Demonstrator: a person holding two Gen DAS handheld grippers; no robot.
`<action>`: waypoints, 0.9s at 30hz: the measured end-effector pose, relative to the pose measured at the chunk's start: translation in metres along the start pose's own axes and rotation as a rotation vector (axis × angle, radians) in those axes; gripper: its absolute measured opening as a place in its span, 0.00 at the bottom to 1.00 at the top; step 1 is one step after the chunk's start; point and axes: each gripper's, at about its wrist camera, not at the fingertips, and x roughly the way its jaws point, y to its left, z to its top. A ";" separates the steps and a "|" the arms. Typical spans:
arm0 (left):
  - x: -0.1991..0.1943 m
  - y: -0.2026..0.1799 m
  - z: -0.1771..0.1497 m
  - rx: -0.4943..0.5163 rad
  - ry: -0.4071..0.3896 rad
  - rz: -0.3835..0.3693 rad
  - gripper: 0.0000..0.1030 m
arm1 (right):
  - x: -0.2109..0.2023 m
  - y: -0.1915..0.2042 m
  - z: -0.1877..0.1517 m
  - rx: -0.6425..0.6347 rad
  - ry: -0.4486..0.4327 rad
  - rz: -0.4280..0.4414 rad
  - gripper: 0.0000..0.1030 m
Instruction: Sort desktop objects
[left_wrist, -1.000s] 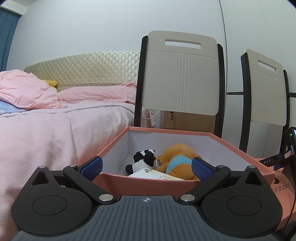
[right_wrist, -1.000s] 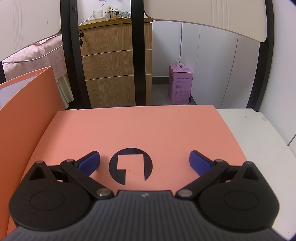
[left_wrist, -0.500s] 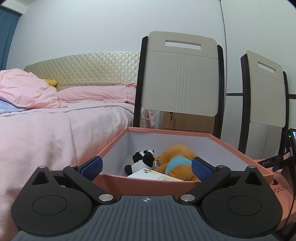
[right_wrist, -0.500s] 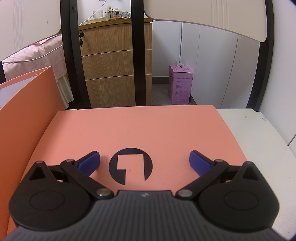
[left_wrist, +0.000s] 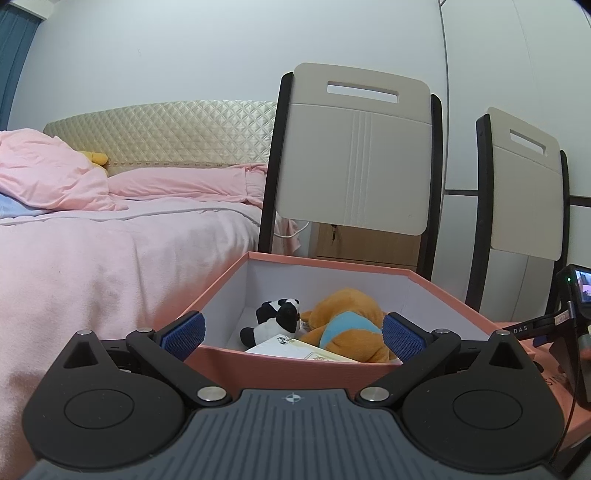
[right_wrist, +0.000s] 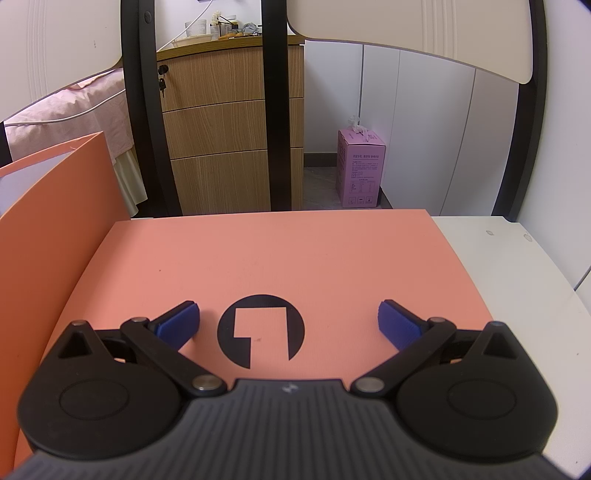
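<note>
Tongs and gape over box and lid.

- We read "DAS" on the black bar at the left view's right edge.
- Salmon cardboard lid: black round logo, no letters.
- Pink carton: print unreadable.

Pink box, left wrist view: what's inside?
In the pink box: a panda plush, an orange plush and a booklet. The near wall hides the floor and anything lower.
</note>
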 end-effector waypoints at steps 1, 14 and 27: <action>0.000 0.000 0.000 -0.002 0.002 -0.002 1.00 | 0.000 0.000 0.000 0.000 0.000 0.000 1.00; 0.001 -0.003 -0.002 0.019 -0.006 -0.008 1.00 | 0.002 -0.001 0.000 0.001 0.000 0.001 1.00; -0.003 -0.006 -0.002 0.025 -0.016 -0.052 1.00 | -0.097 -0.025 -0.017 0.176 -0.305 0.042 1.00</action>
